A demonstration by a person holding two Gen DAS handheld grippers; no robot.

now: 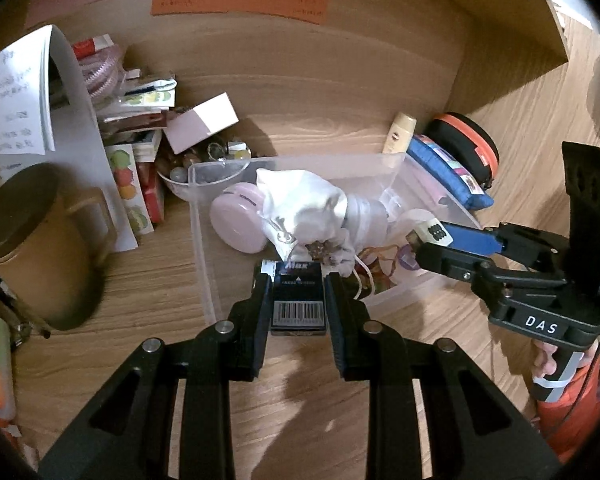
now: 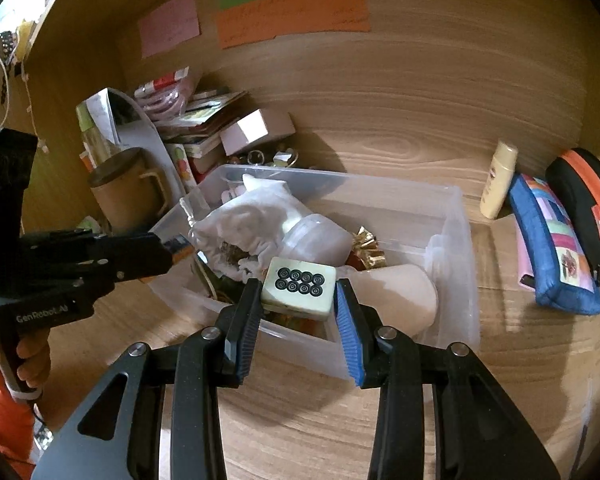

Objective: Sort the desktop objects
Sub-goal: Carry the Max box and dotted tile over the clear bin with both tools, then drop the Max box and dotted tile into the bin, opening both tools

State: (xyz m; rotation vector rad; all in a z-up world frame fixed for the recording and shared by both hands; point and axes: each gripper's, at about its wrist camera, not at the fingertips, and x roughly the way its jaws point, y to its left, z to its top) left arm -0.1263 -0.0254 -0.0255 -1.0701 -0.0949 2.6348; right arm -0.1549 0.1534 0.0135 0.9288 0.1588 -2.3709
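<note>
The left gripper (image 1: pixel 298 300) is clamped on a small black box (image 1: pixel 298 300) with a barcode, held at the near wall of the clear bin (image 1: pixel 204 248). The right gripper (image 2: pixel 298 300) is clamped on a cream mahjong tile (image 2: pixel 299 289), held over the bin's near edge. Inside the bin lie a white pouch (image 1: pixel 304 208) and a pink round case (image 1: pixel 236 222). A mug (image 1: pixel 40 248) stands left of the bin; a blue pouch (image 2: pixel 556 248) and a black-and-orange case (image 2: pixel 588 208) lie right of it on the desk (image 1: pixel 148 280).
</note>
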